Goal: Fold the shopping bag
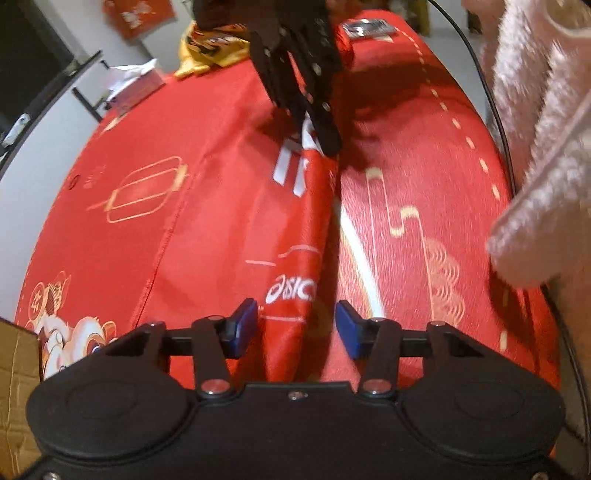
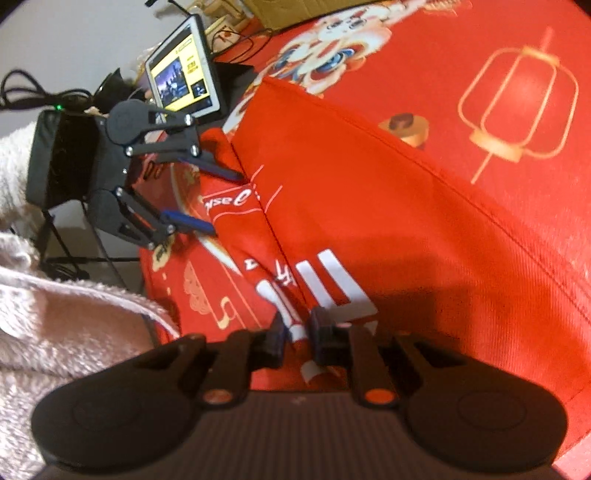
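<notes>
The red shopping bag point(image 1: 229, 221) with a white ASICS logo lies flat on the red tablecloth point(image 1: 424, 166), one long side folded up into a ridge. My left gripper point(image 1: 295, 328) straddles the near end of that ridge. Its blue pads point(image 1: 243, 328) stand apart from the cloth on both sides. At the ridge's far end, my right gripper point(image 1: 328, 144) pinches the fold. In the right wrist view the right gripper point(image 2: 298, 338) is shut on the bag's point(image 2: 369, 221) white-striped fold. The left gripper point(image 2: 221, 201) sits across from it, with the logo edge between its fingers.
A lit tablet point(image 2: 183, 74) stands at the table's edge among cables. A cardboard box point(image 1: 14, 387), a yellow cloth point(image 1: 210, 48), a paper pack point(image 1: 136, 77) and a silver device point(image 1: 367, 27) ring the table. A fluffy pink sleeve point(image 1: 546, 147) hangs at the right.
</notes>
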Tool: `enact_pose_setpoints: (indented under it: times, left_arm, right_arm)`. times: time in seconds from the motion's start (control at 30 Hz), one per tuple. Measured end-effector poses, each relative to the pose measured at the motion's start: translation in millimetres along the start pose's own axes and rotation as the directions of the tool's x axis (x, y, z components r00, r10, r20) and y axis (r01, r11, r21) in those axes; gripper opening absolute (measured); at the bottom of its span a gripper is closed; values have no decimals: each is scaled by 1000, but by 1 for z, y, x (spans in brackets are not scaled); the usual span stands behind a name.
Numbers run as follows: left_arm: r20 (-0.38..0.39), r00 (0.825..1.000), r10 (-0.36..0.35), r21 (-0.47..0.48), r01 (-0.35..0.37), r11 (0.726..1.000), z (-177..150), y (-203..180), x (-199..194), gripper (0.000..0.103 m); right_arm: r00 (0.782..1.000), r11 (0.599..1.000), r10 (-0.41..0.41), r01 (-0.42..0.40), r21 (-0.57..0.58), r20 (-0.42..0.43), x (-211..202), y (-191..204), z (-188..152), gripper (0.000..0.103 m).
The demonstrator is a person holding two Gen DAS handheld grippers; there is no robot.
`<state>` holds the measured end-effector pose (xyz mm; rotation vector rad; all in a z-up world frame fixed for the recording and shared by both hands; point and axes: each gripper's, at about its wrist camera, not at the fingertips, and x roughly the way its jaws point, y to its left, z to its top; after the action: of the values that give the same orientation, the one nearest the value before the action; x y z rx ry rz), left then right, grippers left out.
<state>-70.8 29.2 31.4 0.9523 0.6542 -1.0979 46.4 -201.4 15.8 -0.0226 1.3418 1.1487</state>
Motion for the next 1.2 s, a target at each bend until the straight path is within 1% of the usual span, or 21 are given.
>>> enact_pose_setpoints:
  times: [0.17,0.2,0.23,0.27,0.4,0.47,0.5,0.57,0.63,0.67,0.73,0.77,0.8,0.83,0.87,0.93,0.97,1.0,1.07,1.2]
  left_arm:
    - [24,999,-22,-28,22,999,-4,7,3,48]
    - [26,999,-24,-38,25,999,-4,9,3,45]
    - [26,999,-27,-49,28,998,-4,9,3,32]
    - [22,999,-28,-56,29,998,-3,10,3,24]
    - [-3,1000,-22,-55,21,998,2,8,0,18]
    - [-6,1000,-27,-97,27,995,3,9,-2,17]
    - [-7,999,-43,-145,42,989,3,11,-4,16]
    - [3,995,-100,-257,97,961,1,15,-6,16]
    - [33,987,-154,-357,156,921,-2,16,-9,14]
    - [45,985,-166,-392,171,904,-3,16,-11,14]
    - [59,983,-174,-450,182,874,-7,16,-11,14]
    - [70,982,-177,-487,188,853,-10,18,-10,15]
    - [83,979,-187,-529,202,824,-13,22,-9,15]
    - [94,976,-198,-564,216,797,-16,27,-7,15]
    - [103,973,-208,-596,228,770,-20,32,-6,16]
    - [120,966,-227,-652,249,716,-27,41,-2,21]
    - [122,964,-234,-668,255,699,-29,43,-1,21]
    - [125,963,-240,-680,259,686,-31,44,1,22]
    - [128,961,-247,-684,265,679,-33,46,2,22]
    - [122,960,-251,-674,266,689,-34,48,5,22]
  right_arm:
    - [999,999,41,-41,34,-8,-2,-7,1,13]
    - [999,998,47,-47,37,-8,-2,-9,0,13]
    - [999,998,53,-53,42,-8,-2,-10,0,13]
    - [998,997,60,-59,48,-9,-2,-12,0,12]
    - [997,995,79,-77,57,-19,-3,-17,0,12]
    - [996,994,91,-90,70,-23,-3,-20,1,12]
    - [995,993,98,-96,76,-25,-3,-22,1,12]
    - [994,991,104,-102,82,-21,-3,-24,1,12]
    - [995,992,99,-97,82,-12,-5,-24,-1,12]
    - [996,993,92,-91,79,-7,-6,-24,-2,12]
    - [998,998,56,-56,36,6,-8,-16,-4,14]
    - [999,999,38,-38,14,14,-9,-12,-5,15]
    - [1000,1000,8,-8,-16,27,-11,-6,-7,16]
    - [999,999,-23,25,-45,42,-12,-1,-10,19]
    - [997,996,-54,58,-75,58,-14,5,-12,27]
    - [987,980,-128,141,-138,96,-21,11,-19,35]
    - [979,967,-169,186,-175,112,-24,15,-24,37]
    - [972,951,-201,223,-213,122,-27,19,-28,37]
    - [957,916,-254,284,-284,139,-34,25,-38,37]
    - [934,866,-325,358,-349,150,-44,26,-50,37]
